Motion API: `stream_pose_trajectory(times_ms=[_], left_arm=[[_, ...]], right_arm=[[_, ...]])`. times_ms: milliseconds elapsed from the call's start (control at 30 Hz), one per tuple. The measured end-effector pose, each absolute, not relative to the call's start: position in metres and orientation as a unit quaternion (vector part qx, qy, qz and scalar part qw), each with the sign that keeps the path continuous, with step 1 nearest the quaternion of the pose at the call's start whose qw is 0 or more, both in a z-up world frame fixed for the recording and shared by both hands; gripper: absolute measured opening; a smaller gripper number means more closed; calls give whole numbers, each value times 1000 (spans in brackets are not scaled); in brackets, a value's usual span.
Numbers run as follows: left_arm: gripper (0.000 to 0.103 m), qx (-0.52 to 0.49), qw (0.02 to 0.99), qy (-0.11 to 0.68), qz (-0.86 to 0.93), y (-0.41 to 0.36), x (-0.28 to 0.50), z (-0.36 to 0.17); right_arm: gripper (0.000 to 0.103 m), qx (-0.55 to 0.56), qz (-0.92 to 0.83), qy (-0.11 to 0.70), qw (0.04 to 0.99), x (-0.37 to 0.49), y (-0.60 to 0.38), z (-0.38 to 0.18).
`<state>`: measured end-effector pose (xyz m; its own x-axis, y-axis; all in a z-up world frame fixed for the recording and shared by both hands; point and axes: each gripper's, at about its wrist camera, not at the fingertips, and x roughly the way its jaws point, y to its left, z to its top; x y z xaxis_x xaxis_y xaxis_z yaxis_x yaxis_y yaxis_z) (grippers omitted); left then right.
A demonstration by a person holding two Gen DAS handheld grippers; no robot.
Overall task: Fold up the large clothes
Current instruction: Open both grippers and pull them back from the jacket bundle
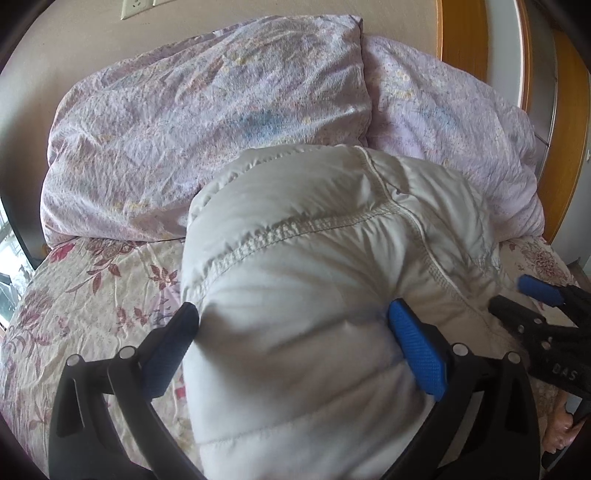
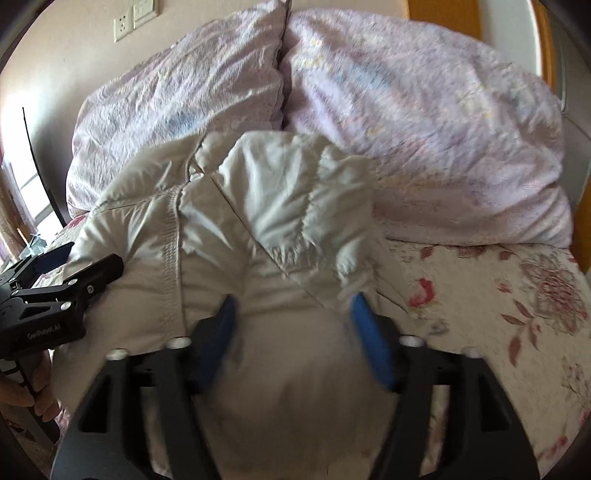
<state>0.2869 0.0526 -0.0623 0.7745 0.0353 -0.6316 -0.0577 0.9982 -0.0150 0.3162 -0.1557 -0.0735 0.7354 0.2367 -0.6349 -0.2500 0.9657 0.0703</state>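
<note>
A puffy off-white quilted jacket [image 1: 314, 258] lies bundled on the bed, its hood [image 2: 295, 192] toward the pillows. My left gripper [image 1: 293, 310] stands wide open astride the jacket's near bulge, and the fabric swells up between its blue pads [image 1: 413, 343]. It also shows at the left edge of the right wrist view, left gripper [image 2: 92, 254]. My right gripper [image 2: 293, 302] is open over the jacket's right part just below the hood, with fabric lying between its fingers; the picture is blurred there. In the left wrist view the right gripper [image 1: 517, 301] reaches in from the right edge.
Two lilac floral pillows [image 1: 207, 122] [image 2: 443, 140] are stacked at the head of the bed behind the jacket. A floral bedspread [image 1: 85, 295] covers the mattress. An orange wooden frame [image 1: 465, 33] stands at the back right, and a hand [image 2: 22, 395] shows at the lower left.
</note>
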Motion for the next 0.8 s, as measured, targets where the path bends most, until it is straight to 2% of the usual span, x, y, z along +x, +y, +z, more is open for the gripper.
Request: stream_pose_trajectory(times_ms=[100,133,233,500,800], left_arm=[[101,-19,942,334,28,55,267,-55],[101,-20,941,335,28,55,261,-53],[101,-20,939,342,33,56,235,-47],[101,-29,924,380,26,52,163,-44],[101,-35,914,402,31,41,111,-37]], right_arm=[[91,-9,137,331,934,291,-158,-63],[97,-10,132,333,933,282,-158,-61],[102,-8,125,341,932,258,-160,-56],[102,33,126,380,916,207,-181,-49],[102,29,112,403,908,164,-189,-44]])
